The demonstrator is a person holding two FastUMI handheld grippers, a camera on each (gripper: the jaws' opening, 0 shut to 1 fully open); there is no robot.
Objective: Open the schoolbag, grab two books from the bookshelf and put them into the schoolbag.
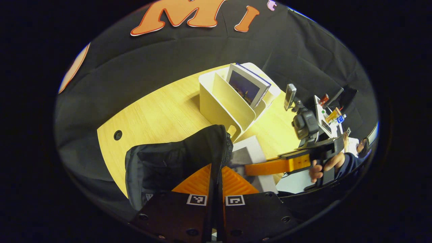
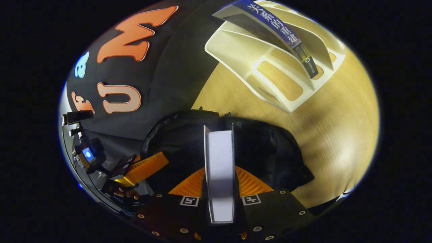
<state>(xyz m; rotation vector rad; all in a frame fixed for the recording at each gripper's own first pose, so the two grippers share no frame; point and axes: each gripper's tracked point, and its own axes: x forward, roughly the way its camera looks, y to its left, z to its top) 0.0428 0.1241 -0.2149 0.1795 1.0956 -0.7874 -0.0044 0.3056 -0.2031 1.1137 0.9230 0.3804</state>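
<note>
On the wooden worktop point(image 1: 158, 114) before black cloth, the left gripper point(image 1: 216, 179) pinches the schoolbag point(image 1: 168, 162) rim, while the right gripper point(image 2: 219, 184) clamps a book point(image 2: 220, 168) edge-on, long axis pointing into the bag, bookshelf point(image 2: 270, 64) beyond.

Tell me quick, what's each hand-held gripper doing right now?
Left hand-held gripper: shut on the schoolbag edge.
Right hand-held gripper: shut on a book over the schoolbag.
</note>
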